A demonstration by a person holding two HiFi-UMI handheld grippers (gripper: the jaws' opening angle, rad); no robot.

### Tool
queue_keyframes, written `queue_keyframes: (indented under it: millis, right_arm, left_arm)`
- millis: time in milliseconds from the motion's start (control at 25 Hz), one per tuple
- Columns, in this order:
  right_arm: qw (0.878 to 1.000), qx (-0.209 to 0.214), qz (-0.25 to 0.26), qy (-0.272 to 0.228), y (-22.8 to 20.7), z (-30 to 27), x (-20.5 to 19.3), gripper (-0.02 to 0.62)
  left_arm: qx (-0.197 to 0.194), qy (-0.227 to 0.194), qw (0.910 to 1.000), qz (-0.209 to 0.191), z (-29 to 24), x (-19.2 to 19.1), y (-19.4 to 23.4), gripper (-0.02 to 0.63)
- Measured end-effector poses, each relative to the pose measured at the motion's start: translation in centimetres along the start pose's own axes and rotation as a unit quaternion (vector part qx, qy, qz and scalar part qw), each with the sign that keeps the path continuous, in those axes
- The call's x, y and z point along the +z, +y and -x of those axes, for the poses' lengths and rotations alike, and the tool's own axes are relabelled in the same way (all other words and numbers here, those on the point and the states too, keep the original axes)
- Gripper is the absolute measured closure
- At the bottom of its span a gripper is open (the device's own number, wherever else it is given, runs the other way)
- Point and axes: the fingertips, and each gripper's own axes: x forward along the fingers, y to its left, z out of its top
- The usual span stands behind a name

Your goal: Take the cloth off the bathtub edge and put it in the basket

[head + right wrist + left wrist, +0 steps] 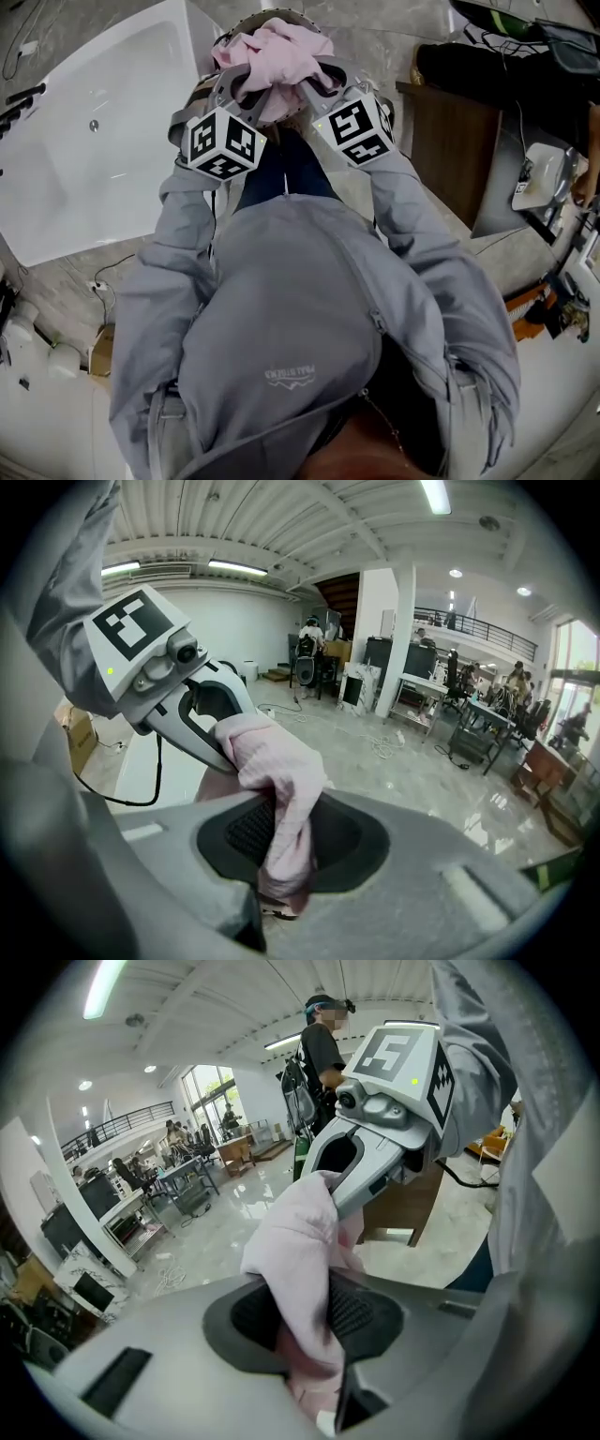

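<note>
Pink cloth [272, 52] hangs bunched between the left gripper [242, 89] and the right gripper [317, 86], each clamped on a fold of it, right of the bathtub [84, 141] and just over the basket [246, 22]. To finish well, both grips should probably hold until the bundle sits inside the rim, then let go together. The print on the grey hoodie [289, 375] is too blurred to read, and the marker cubes [223, 142] carry only black-and-white squares.

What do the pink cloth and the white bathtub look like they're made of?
pink cloth: soft textile, probably knit or fleece, with a matte finish; it bunches and drapes in loose folds.
bathtub: hard glossy white shell, likely acrylic or enamel; the surface is smooth, with moulded curves and bright reflections. The exact material can't be told.
</note>
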Motion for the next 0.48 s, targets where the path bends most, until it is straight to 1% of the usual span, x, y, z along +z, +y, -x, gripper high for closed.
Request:
queue_keyframes:
  millis: [120,280,480]
  right_arm:
    - [1.000,0.006,0.007,0.020,-0.6,-2.3,-1.6,0.520]
    - [0.998,0.017,0.015,0.050,-0.9,-5.4,-4.1,0.520]
    - [0.996,0.029,0.012,0.078,-0.8,-8.5,-7.5,0.520]
  left_arm:
    - [-0.006,0.015,0.9998,0.007,-2.3,-1.6,0.2,0.503]
    - [-0.020,0.030,0.9989,0.028,-5.3,-4.1,0.1,0.503]
    - [-0.038,0.048,0.9970,0.047,-8.9,-7.0,-0.7,0.503]
